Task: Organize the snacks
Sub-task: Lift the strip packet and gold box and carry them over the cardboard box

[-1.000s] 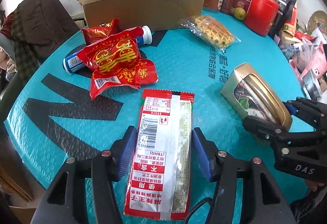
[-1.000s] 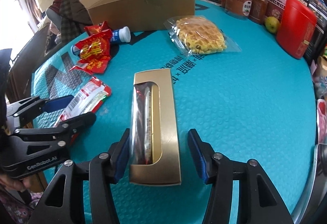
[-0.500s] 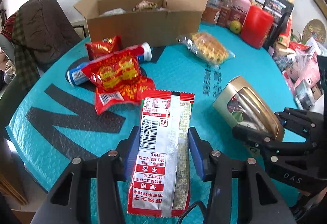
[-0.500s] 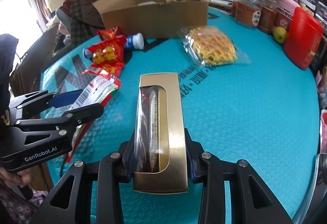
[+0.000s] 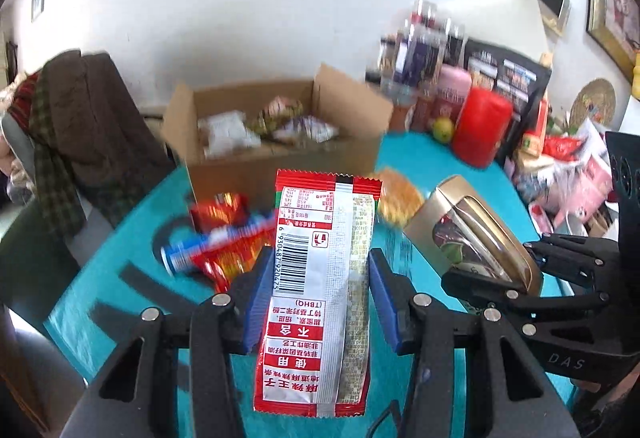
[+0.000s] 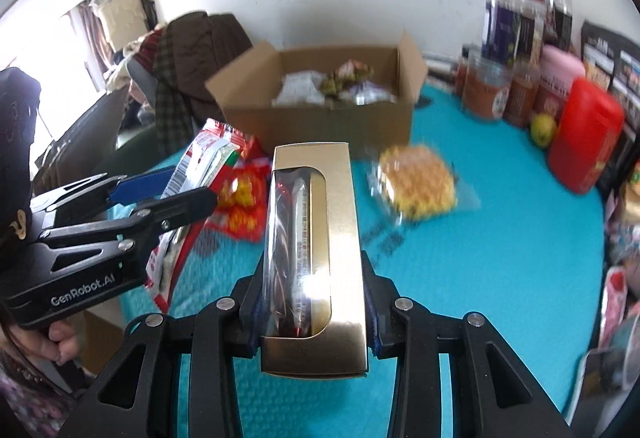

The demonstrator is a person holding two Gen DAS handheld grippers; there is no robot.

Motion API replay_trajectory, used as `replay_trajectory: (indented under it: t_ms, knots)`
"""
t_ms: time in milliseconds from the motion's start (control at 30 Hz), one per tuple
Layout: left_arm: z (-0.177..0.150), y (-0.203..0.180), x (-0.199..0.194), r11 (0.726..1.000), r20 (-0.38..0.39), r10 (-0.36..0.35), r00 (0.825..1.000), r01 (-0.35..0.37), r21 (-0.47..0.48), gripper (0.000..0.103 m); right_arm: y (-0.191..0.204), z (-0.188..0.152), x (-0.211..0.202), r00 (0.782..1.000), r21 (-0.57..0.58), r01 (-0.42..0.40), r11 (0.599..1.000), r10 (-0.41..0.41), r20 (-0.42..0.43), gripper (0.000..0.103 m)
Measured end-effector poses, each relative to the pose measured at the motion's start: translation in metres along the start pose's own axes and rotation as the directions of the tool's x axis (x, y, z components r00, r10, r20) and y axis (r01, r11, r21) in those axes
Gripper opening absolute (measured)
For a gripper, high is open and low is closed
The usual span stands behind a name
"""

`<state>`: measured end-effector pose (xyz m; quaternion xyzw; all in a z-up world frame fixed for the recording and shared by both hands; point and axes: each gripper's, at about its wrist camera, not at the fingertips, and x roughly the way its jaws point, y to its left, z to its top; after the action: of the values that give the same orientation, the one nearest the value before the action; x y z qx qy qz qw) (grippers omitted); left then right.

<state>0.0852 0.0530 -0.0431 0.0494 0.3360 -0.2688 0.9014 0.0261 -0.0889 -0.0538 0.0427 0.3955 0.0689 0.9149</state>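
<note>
- Left wrist view: the left gripper (image 5: pixel 318 288) is clamped on a red-and-silver snack packet (image 5: pixel 320 290), lifted above the teal worktop (image 5: pixel 100 302).
- Right gripper (image 6: pixel 310 302) squeezes a gold window box (image 6: pixel 314 254), also raised.
- An open cardboard box (image 6: pixel 320 114) with snacks inside sits at the worktop's far edge.
- A waffle bag (image 6: pixel 418 188) lies near it.

Red-and-silver snack packet (image 5: pixel 320 290) and gold window box (image 6: pixel 314 258) held aloft.
</note>
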Motion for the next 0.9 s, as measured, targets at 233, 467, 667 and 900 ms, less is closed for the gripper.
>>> replay_trajectory:
  t_ms: [233, 467, 667, 900]
  knots:
    - [0.04, 0.008, -0.008, 1.0, 0.1, -0.002, 0.995, 0.001, 0.01, 0.046, 0.002, 0.036, -0.011, 0.997, -0.033, 0.018, 0.999, -0.015, 0.076, 0.037]
    - [0.081, 0.025, -0.004, 0.999, 0.174, 0.031, 0.984, -0.034, 0.014, 0.046, 0.0, 0.076, -0.005, 0.991, -0.066, 0.026, 0.997, -0.018, 0.131, 0.037]
    - [0.111, 0.042, 0.007, 0.998, 0.199, 0.054, 0.979, -0.051, -0.02, 0.046, -0.007, 0.11, 0.009, 0.986, -0.078, 0.034, 0.996, -0.021, 0.163, 0.038]
    - [0.145, 0.057, 0.025, 0.997, 0.234, 0.08, 0.969, -0.077, -0.021, 0.046, -0.021, 0.146, 0.034, 0.984, -0.092, 0.039, 0.995, -0.022, 0.176, 0.038]
